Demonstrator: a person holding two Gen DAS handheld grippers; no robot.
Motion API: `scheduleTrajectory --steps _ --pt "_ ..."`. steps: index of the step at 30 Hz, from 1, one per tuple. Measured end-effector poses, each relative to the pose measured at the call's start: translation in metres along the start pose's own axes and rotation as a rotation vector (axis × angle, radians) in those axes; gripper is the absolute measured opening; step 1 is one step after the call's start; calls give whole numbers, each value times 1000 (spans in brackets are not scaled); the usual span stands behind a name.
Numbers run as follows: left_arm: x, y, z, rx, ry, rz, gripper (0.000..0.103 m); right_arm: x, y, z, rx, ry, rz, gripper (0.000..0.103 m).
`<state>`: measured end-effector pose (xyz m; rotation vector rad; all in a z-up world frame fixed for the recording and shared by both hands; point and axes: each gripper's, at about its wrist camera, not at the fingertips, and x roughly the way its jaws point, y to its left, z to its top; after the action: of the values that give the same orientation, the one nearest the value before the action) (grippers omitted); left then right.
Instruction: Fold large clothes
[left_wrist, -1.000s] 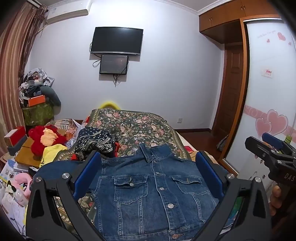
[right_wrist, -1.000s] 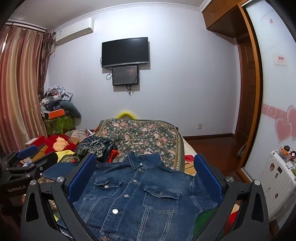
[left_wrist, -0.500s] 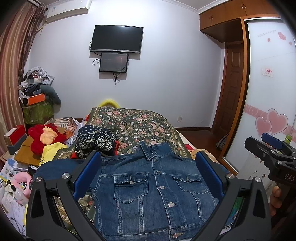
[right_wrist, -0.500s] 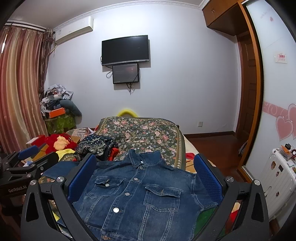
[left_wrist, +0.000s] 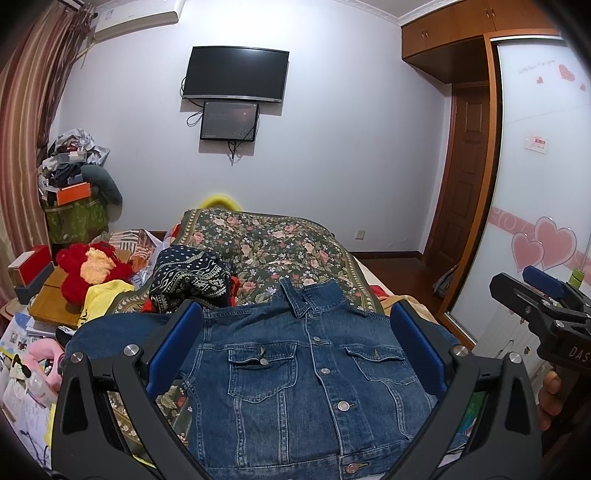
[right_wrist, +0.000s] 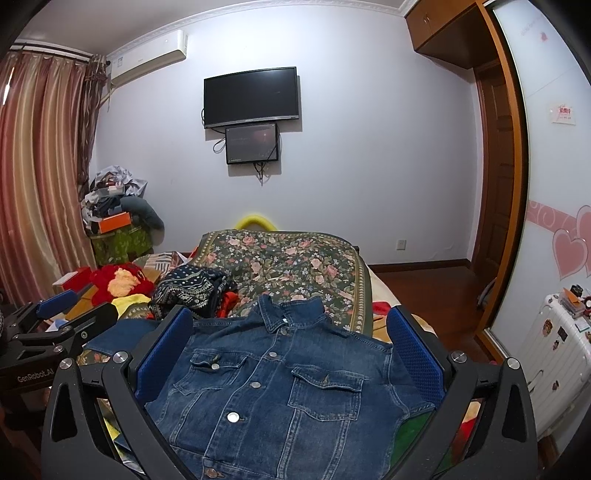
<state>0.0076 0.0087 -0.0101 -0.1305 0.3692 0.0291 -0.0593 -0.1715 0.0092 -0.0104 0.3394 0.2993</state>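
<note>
On the floral bed (left_wrist: 280, 243) lies one denim jacket (left_wrist: 306, 384), both grippers' jaws spread wide above it.

denim jacket (left_wrist: 295, 373): rough matt cloth; bedspread (left_wrist: 266, 243): floral woven cloth; wardrobe (left_wrist: 443, 33): glossy wood

Both grippers, left (left_wrist: 295, 350) & right (right_wrist: 291, 350), are showing black frames w/ blue ribbed pads, silver screws, white lettering "GenRobot.AI" / "DAS", and bare fingers (left_wrist: 552, 384) are peeking beside the right one.
</note>
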Motion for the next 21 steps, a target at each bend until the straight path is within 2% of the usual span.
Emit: scheduleTrajectory --steps 21 --pt "1 3 -1 -7 6 -2 102 1 0 -2 -2 4 -2 103"
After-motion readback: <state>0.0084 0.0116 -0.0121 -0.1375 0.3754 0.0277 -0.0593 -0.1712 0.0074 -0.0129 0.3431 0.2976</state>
